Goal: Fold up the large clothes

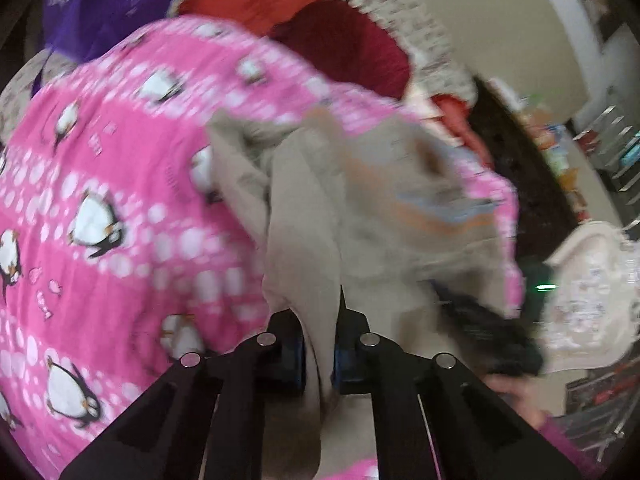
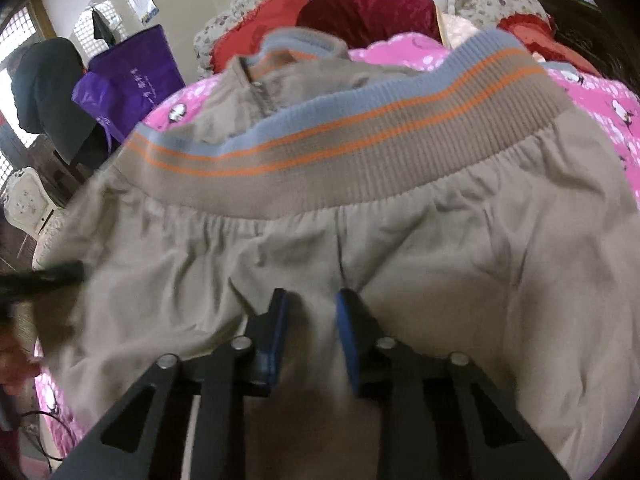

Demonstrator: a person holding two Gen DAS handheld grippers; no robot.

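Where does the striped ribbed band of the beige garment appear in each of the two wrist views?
Left wrist view: the striped band is right of centre, blurred, above the gripper.
Right wrist view: the striped band crosses the upper middle, left to right.
Shared landmark: the pink penguin blanket.

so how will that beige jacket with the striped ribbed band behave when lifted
Likely floppy: the beige jacket already bunches and drapes between the left gripper pads. The ribbed band looks thicker, so it may hang straighter. Probably light, and unlikely to slide on the pink penguin blanket.

Pillows [image 2: 360, 12] close behind jacket [image 2: 360, 264]
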